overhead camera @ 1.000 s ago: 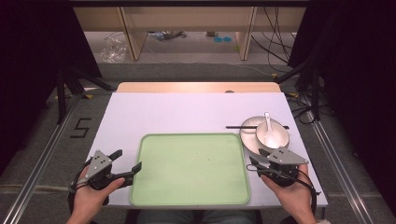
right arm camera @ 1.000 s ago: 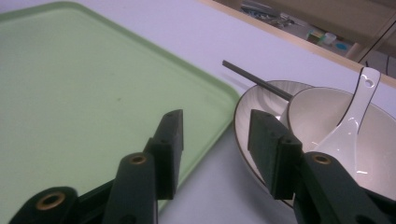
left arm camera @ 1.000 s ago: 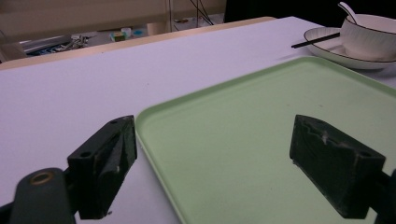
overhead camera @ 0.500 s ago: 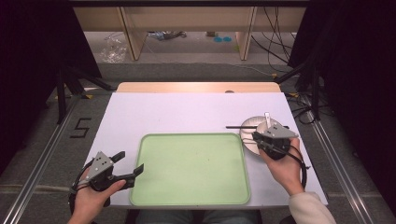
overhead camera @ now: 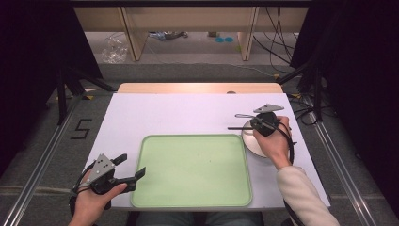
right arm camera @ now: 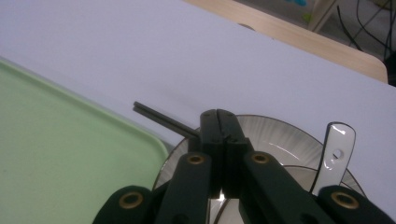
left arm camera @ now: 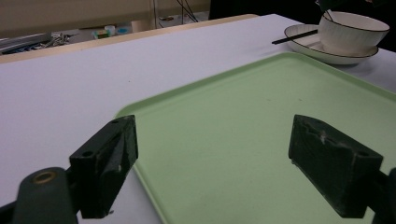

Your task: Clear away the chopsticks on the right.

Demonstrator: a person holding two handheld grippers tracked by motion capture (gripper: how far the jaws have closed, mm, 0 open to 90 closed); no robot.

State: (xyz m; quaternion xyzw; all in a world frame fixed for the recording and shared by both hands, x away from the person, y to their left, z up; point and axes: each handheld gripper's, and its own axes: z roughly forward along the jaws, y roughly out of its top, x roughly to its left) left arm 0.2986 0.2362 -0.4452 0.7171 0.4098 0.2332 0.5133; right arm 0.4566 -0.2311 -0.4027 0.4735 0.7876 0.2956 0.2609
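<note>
Your right gripper [right arm camera: 223,122], jaws pressed together, hovers over the plate [right arm camera: 275,135]; the chopsticks [right arm camera: 161,119] point toward upper left, seemingly just beneath its tips.

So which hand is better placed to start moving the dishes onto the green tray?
Right. The right gripper, jaws shut, is already over the plate and chopsticks; the left gripper sits open at the tray's far side.

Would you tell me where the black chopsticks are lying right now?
In the high view the chopsticks lie right of centre, resting on the plate beside the green tray's far right corner, tips pointing left.
</note>
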